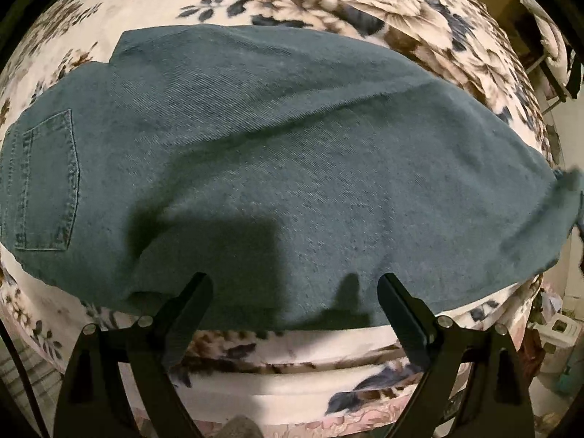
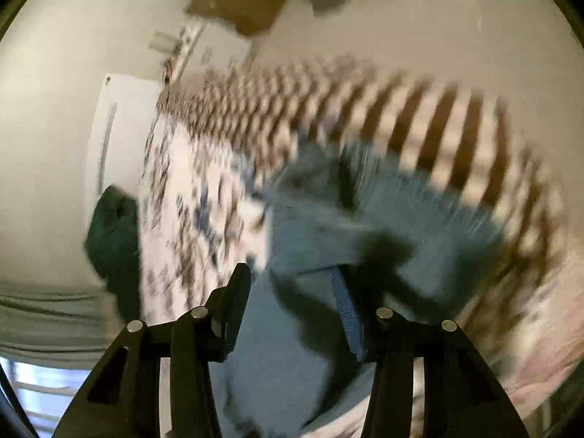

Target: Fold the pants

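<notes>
**One pair of pants, two grippers**

Pants (image 1: 277, 160): teal denim, spread flat on floral blanket (image 1: 328, 3), back pocket (image 1: 47, 179) at left.
Left gripper (image 1: 294, 288): fingers wide apart, over near edge of pants, holding nothing.
Right gripper (image 2: 310, 288): blurred; fingers apart, pants fabric between them.

Both wrist views look down close over the pants (image 1: 292, 153) (right view blurred).
</notes>
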